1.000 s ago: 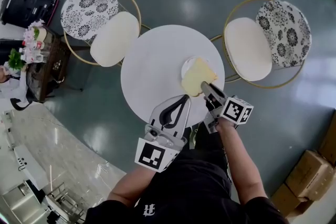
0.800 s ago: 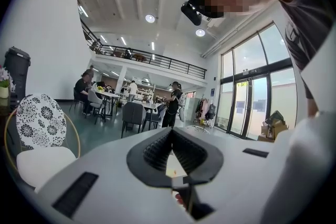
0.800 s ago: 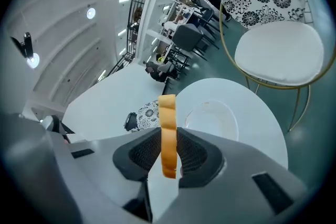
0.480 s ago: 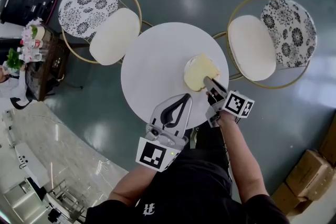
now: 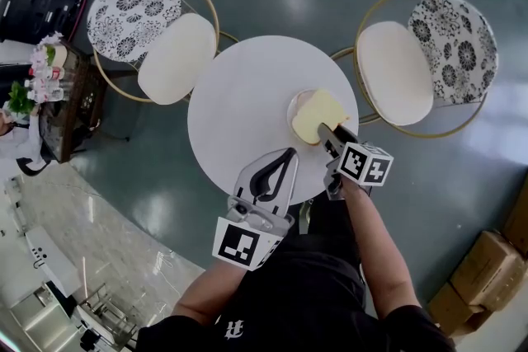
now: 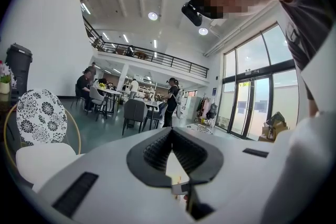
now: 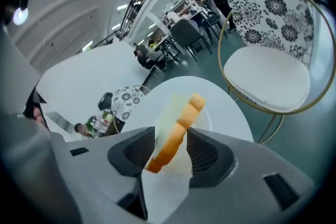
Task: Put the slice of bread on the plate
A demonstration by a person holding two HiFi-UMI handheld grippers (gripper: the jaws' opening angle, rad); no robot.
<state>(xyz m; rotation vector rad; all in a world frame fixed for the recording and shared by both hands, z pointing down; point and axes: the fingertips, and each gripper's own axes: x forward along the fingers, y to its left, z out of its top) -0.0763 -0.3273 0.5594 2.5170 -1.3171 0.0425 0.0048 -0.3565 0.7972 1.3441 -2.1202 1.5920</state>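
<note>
Round white table (image 5: 239,107); one small white plate (image 5: 294,106) lies on it, near its right edge.

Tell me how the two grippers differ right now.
The left gripper is shut and empty; the right gripper is opening its jaws, with the slice of bread between them. The left gripper hangs over the table's near edge; the right gripper reaches the plate. Both carry marker cubes.

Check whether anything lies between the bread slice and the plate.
Nothing visible does. The bread slice is between the opening jaws of the right gripper, directly over the plate, whose visible rim is bare.
</note>
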